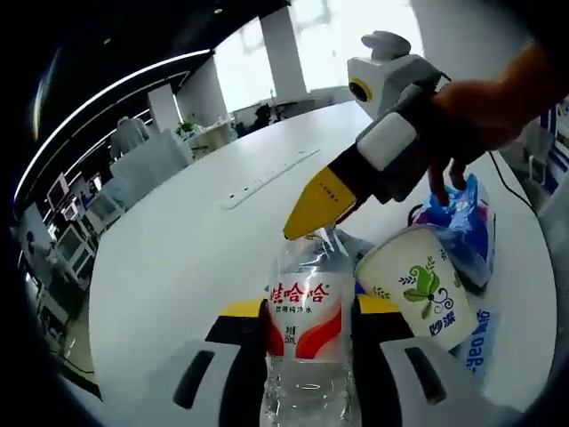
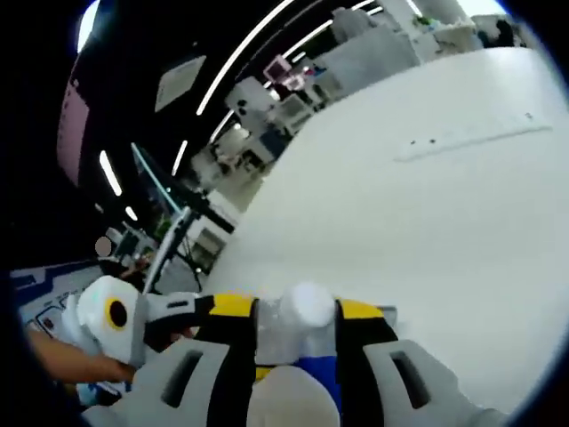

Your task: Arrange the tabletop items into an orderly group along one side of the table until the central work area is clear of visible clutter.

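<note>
Holding the water bottle [image 1: 307, 342] in my left gripper [image 1: 308, 322], right gripper [image 2: 296, 322] pinching its cap [image 2: 304, 307]; thin, slippery plastic, so grip mid-body.

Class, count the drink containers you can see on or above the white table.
2. A clear water bottle stands between the left gripper fingers; a paper cup leans just beside it, in front of a blue bag. Others may be hidden behind.
</note>
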{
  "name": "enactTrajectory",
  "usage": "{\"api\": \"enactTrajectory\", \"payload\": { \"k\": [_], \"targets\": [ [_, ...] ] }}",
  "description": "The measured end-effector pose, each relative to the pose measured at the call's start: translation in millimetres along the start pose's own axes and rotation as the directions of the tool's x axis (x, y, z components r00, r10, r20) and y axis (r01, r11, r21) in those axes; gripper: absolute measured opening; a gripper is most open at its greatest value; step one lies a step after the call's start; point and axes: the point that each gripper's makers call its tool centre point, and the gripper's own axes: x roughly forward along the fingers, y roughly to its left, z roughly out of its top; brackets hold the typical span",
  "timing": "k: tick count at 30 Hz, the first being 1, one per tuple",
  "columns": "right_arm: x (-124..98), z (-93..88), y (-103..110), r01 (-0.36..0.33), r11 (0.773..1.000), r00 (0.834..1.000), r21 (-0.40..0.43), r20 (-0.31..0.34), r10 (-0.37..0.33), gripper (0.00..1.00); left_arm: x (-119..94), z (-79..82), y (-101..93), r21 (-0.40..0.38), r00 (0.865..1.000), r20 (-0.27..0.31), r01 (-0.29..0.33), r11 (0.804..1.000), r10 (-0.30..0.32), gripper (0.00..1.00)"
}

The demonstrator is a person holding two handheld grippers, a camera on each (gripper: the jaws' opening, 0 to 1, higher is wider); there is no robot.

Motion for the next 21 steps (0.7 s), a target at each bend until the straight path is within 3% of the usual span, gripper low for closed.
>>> {"api": "enactTrajectory", "payload": {
  "k": [8,14,21],
  "targets": [
    [-8,11.4,14,-0.039,0.999,0.999,0.023,0.027,0.039,0.22,-8,5.7,2.1,-0.034,0.999,0.051,-0.019,0.999,0.02,0.36],
    [-9,13.8,29,-0.046,0.995,0.999,-0.087,0.008,0.047,0.21,-14,7.7,4.8,-0.054,0.997,0.073,-0.032,0.998,0.036,0.36],
    [-11,16.6,54,-0.067,0.955,0.998,-0.29,-0.016,0.065,0.2,-25,9.6,8.7,-0.085,0.995,0.078,-0.05,0.995,0.057,0.38]
  ]
}}
